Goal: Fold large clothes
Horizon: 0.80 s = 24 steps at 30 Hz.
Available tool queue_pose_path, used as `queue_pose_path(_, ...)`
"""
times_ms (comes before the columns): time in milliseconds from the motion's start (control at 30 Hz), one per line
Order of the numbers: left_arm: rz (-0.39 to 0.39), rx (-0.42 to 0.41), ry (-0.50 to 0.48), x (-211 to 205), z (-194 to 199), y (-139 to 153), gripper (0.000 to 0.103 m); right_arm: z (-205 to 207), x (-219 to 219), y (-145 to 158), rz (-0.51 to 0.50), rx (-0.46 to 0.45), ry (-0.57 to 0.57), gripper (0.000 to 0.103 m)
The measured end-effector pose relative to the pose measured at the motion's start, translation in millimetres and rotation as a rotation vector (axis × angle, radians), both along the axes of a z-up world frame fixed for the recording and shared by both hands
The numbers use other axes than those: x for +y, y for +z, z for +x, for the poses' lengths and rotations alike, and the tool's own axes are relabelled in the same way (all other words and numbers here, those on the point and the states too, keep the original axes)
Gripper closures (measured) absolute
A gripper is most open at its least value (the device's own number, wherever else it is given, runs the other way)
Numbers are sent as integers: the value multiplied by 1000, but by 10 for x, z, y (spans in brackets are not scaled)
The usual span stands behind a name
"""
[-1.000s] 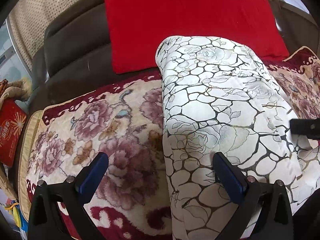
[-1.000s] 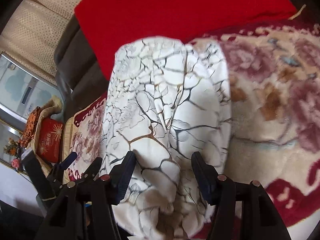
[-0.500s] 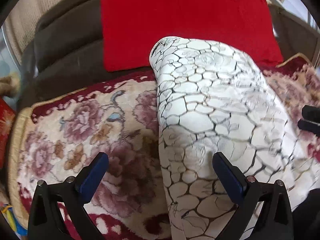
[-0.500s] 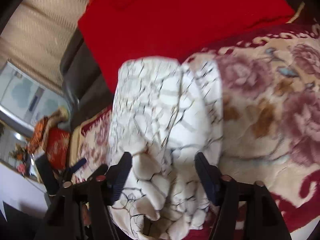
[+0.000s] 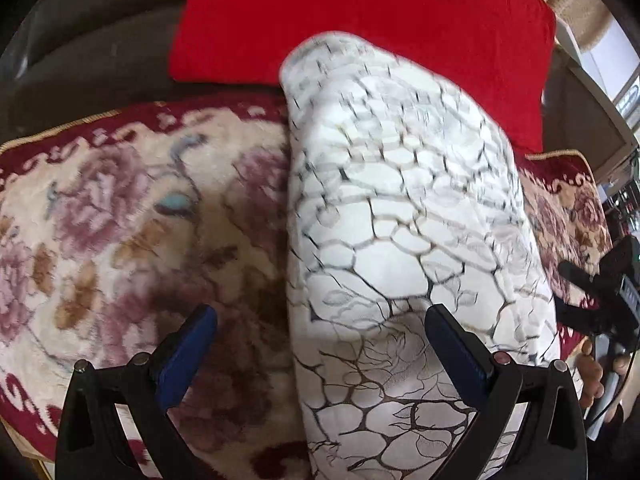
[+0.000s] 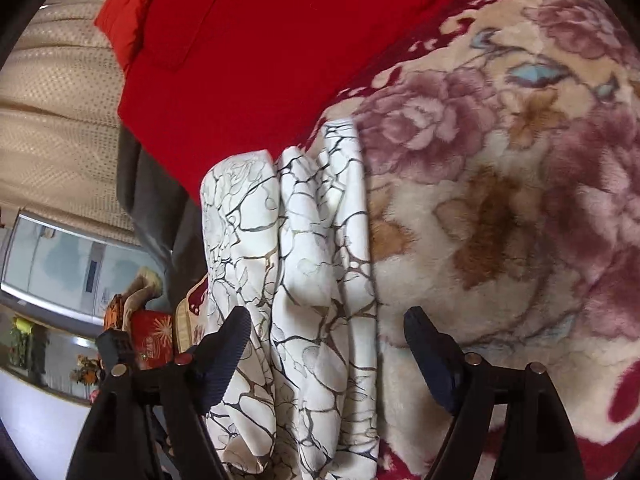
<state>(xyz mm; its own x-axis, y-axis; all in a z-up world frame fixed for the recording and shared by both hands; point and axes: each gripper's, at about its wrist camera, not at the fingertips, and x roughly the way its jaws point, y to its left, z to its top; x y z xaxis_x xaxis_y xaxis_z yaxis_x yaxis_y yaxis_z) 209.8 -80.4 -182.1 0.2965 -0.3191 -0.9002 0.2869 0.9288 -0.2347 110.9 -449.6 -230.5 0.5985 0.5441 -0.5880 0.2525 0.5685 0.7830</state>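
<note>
We see one white garment with a dark crackle print (image 5: 400, 216), folded into a long thick bundle and lying on one plush floral blanket in cream, mauve and dark red (image 5: 120, 216) that covers a dark brown sofa (image 5: 92, 52). One red cushion (image 5: 360, 12) leans against the sofa back, just behind the garment's far end. We count two grippers. The left hand-held gripper (image 5: 320, 348) stands with its blue-padded fingers wide apart, the garment's left edge lying between them and neither pad pressing on it. The right hand-held gripper (image 6: 326, 350) has just been spreading its jaws; they now stand apart with the garment's layered edge between them, the left pad close against the cloth, the right pad clear over the blanket.
</note>
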Motion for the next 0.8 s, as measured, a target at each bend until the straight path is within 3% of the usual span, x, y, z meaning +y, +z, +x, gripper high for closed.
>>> queue_pose_path(67, -22, 35, -4, -17, 23, -108, 0, 38, 72, -31, 34, -13, 18, 20)
queue_pose_path(133, -93, 78, -3, 5, 63, -191, 0, 120, 176, -70, 64, -16, 56, 20)
queue_pose_path(300, -213, 142, -3, 26, 141, -281, 0, 268, 404, -141, 47, -23, 97, 19)
queue_pose_path(400, -177, 93, -36, -138, 87, -244, 0, 321, 541, -108, 28, -61, 125, 15)
queue_pose_path(500, -89, 58, -44, -292, 43, -249, 0, 364, 600, -97, 28, -85, 141, 13)
queue_pose_path(567, -84, 42, -33, -322, 25, -238, 0, 366, 645, -76, 22, -107, 157, 13)
queue_pose_path(800, -11, -12, -6, -529, -170, -178, 5, 415, 830, -68, -104, -108, 190, 26)
